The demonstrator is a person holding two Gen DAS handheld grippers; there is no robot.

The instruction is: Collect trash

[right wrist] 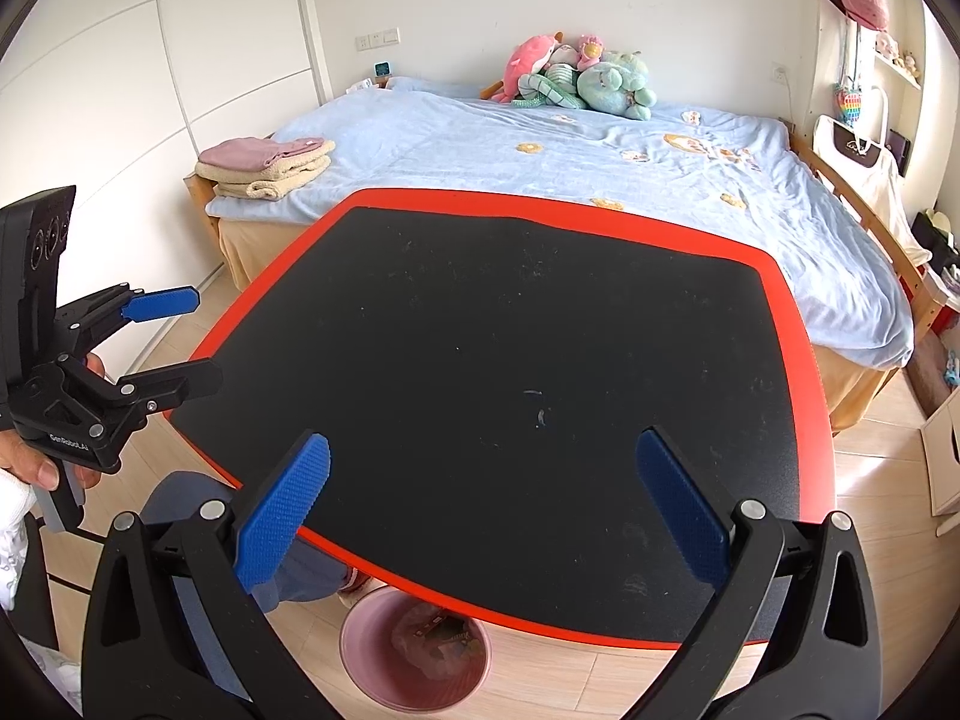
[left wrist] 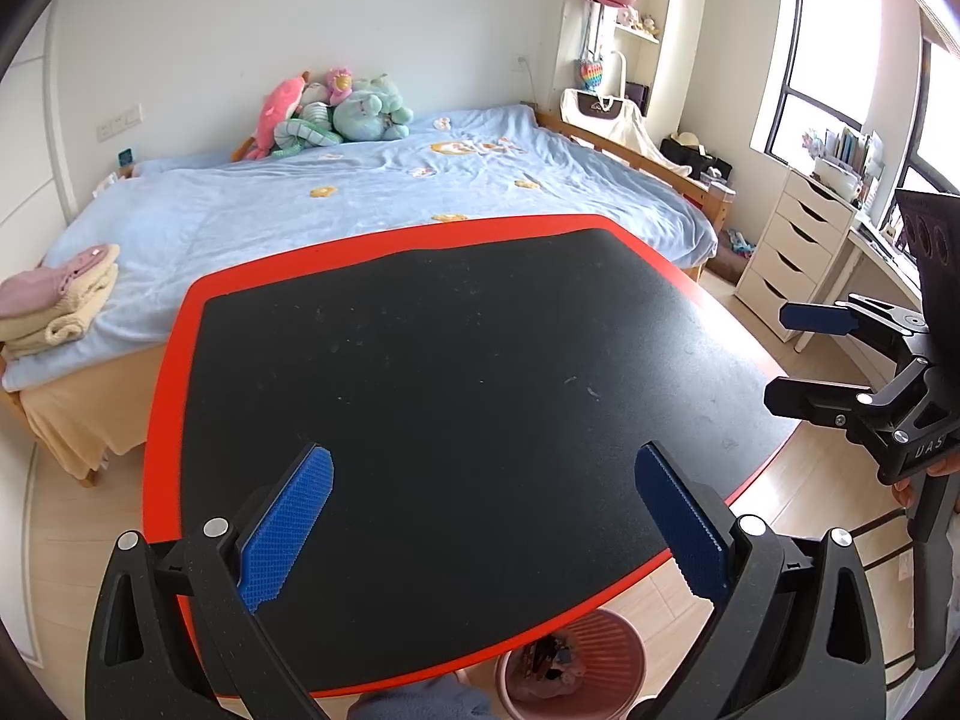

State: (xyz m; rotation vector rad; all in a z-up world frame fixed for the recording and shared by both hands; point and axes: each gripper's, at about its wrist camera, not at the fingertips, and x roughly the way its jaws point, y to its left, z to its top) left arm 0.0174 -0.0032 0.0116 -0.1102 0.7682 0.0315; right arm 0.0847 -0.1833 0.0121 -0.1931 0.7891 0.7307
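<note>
Trash sits in the pink bin [right wrist: 414, 654] below the table's [left wrist: 480, 360] near edge, beneath my left gripper [left wrist: 483, 516] and right gripper [right wrist: 483, 504], both spread empty.

Wide black table top [left wrist: 480, 372] straight ahead of both grippers, nothing standing on it but dust specks, so a clear sweep forward between the spread fingers. Red rim [left wrist: 174, 396] at the edges. Bed [left wrist: 372, 204] butting up against the far edge, blocking anything past that. Pink bin [right wrist: 414, 654] on the floor below the near edge, partly tucked under the table. Right gripper [left wrist: 798, 354] hanging off to the right of the left one, well apart.
</note>
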